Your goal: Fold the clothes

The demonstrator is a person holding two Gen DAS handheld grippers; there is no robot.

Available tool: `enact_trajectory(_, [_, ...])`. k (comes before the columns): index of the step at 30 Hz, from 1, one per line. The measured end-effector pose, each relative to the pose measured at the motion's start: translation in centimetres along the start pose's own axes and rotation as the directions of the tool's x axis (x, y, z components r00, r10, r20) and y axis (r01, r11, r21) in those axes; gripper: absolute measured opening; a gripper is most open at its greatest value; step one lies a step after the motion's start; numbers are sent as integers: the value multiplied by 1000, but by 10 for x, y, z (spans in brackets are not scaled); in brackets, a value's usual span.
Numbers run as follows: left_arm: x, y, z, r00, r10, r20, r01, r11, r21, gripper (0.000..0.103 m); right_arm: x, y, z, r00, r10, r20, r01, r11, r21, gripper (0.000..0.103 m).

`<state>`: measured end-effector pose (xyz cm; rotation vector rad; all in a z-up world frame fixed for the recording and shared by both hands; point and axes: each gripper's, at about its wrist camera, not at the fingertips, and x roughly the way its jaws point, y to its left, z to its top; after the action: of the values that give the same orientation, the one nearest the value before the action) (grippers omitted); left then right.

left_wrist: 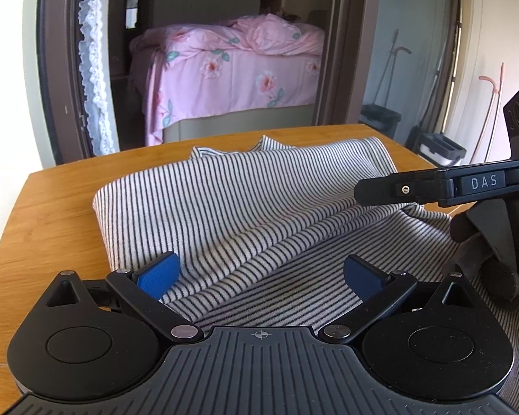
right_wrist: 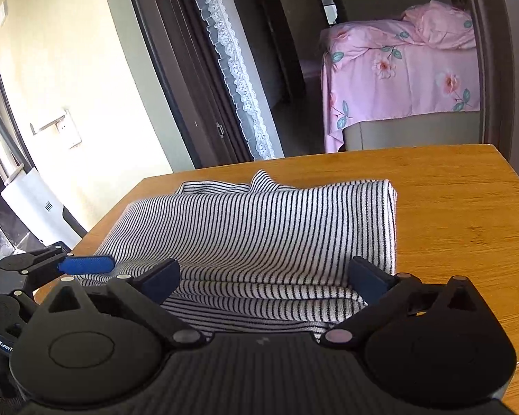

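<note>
A black-and-white striped garment (left_wrist: 245, 204) lies partly folded on the wooden table (left_wrist: 52, 214). My left gripper (left_wrist: 259, 273) is open, its blue pads spread over the garment's near edge. My right gripper (right_wrist: 264, 276) is open too, its jaws wide around the stacked near folds of the garment (right_wrist: 259, 228). In the left wrist view the right gripper shows side-on at the right (left_wrist: 380, 190), over the cloth. In the right wrist view the left gripper's blue pad (right_wrist: 86, 264) shows at the garment's left edge.
The table (right_wrist: 449, 214) has bare wood right of the garment and a far edge facing a doorway. Beyond stands a bed with pink floral bedding (left_wrist: 231, 69). A lace curtain (right_wrist: 231, 62) hangs by the door frame. Bins (left_wrist: 439, 148) stand on the floor at right.
</note>
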<state>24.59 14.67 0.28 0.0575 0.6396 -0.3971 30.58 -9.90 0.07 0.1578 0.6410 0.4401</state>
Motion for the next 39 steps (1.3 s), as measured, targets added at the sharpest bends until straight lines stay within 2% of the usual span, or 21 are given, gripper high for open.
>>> enact_trajectory(5, [0, -1, 0, 1000, 9, 0, -9, 1000, 5, 103, 1, 2, 0, 1000, -5, -3, 5, 1000, -13, 103])
enact_trajectory(11, [-2, -2, -1, 1000, 22, -1, -22, 999, -29, 103, 3, -9, 4, 999, 54, -5, -54, 999, -8, 103])
enact_trajectory(14, [-2, 10, 6, 999, 30, -11, -31, 995, -97, 103, 4, -12, 16, 998, 66, -23, -67, 997, -45, 103])
enact_trajectory(17, [-3, 26, 14, 999, 35, -25, -38, 983, -179, 103, -11, -5, 32, 999, 4, 36, 0, 993, -121, 103])
enact_trajectory(18, [-4, 31, 17, 999, 36, -29, -41, 978, -206, 103, -15, -3, 38, 998, -15, 57, 23, 991, -135, 101])
enact_trajectory(20, [-4, 42, 22, 999, 39, -38, -47, 965, -259, 103, -13, -5, 49, 998, -34, 60, 41, 992, -123, 88])
enact_trajectory(22, [-5, 52, 28, 998, 41, -47, -53, 949, -312, 103, -1, -9, 54, 999, -45, 11, 46, 993, -108, 70])
enact_trajectory(24, [-5, 63, 33, 998, 42, -56, -60, 930, -363, 103, 17, -13, 52, 993, -92, -68, 83, 989, -119, 68])
enact_trajectory(27, [-4, 80, 36, 996, 30, -80, -61, 900, -431, 102, 29, -13, 46, 982, -150, -116, 125, 972, -199, 67])
enact_trajectory(30, [0, 98, 33, 993, -5, -116, -53, 871, -488, 94, 15, -22, 62, 989, -114, -90, 101, 986, -136, 68])
enact_trajectory(32, [3, 109, 30, 990, -28, -138, -48, 853, -520, 79, 9, -38, 74, 992, -96, -82, 92, 994, -61, 73])
enact_trajectory(36, [9, 117, 33, 988, -52, -149, -31, 861, -508, 76, 25, -78, 81, 984, -33, -177, 53, 993, 107, 74])
enact_trajectory(39, [15, 124, 37, 984, -97, -148, 4, 848, -530, 76, 43, -93, 78, 972, 60, -227, -22, 986, 168, 74])
